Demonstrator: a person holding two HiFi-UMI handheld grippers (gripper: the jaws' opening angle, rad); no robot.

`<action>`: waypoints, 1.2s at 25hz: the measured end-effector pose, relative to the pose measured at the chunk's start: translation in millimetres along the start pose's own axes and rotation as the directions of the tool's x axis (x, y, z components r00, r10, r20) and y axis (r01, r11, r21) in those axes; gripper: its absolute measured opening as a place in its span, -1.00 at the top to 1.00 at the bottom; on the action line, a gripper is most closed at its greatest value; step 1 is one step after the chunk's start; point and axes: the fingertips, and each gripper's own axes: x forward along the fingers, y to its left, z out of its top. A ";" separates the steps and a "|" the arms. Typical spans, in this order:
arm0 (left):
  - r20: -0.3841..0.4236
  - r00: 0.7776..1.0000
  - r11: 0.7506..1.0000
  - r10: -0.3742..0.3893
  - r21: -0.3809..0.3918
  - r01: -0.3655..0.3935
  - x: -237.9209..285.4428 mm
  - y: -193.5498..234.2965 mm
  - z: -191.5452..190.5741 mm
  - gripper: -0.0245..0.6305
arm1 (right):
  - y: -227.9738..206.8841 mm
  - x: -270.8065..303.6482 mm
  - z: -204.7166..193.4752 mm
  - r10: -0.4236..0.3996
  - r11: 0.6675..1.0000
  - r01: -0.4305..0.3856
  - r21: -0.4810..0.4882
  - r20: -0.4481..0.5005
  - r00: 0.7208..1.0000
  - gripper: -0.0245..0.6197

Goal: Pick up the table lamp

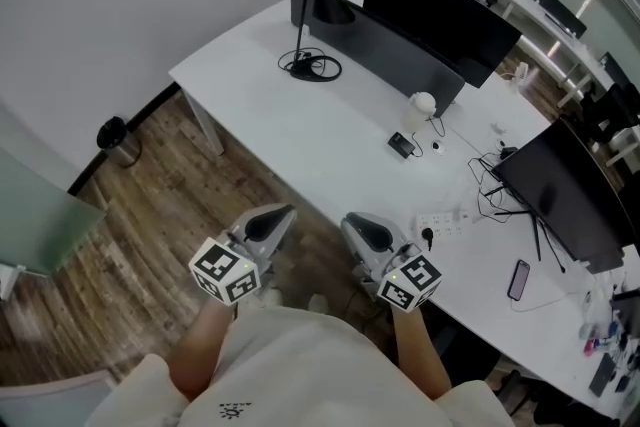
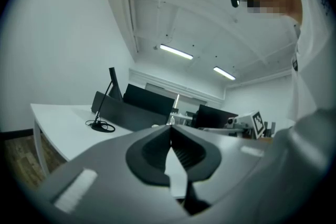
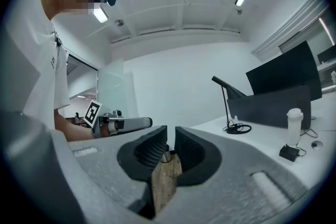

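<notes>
Lamp first: the black table lamp (image 1: 300, 23) stands upright near the far left corner of the white desk (image 1: 265, 120), just beside the dark divider panel (image 1: 400, 55), with its cable (image 1: 323, 68) looped round the base. Both grippers are held level over the wood floor (image 1: 150, 245), well apart from it. The left gripper (image 1: 284, 212) has its jaws pressed together on nothing. The right gripper (image 1: 350, 221) is likewise clenched and empty.
</notes>
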 end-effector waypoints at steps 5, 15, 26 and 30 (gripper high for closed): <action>0.001 1.000 1.000 0.000 -0.003 0.000 8.0 -1.9 -0.6 0.94 | -6.5 -2.2 2.9 0.021 1.000 -0.022 0.021 0.016 1.000 0.78; 0.012 1.000 1.000 0.024 -0.007 -0.024 26.5 -16.4 -5.4 0.94 | -21.1 -17.0 2.3 0.068 0.997 -0.069 0.020 0.016 0.998 0.78; 0.003 0.999 0.998 0.049 -0.027 -0.049 30.8 -43.2 -22.6 0.94 | -22.8 -41.0 -15.0 0.118 0.993 -0.118 0.024 -0.006 0.993 0.78; 0.002 0.998 0.997 0.063 -0.035 -0.063 27.2 -46.4 -24.1 0.94 | -22.5 -44.4 -14.7 0.128 0.991 -0.128 0.028 -0.001 0.992 0.78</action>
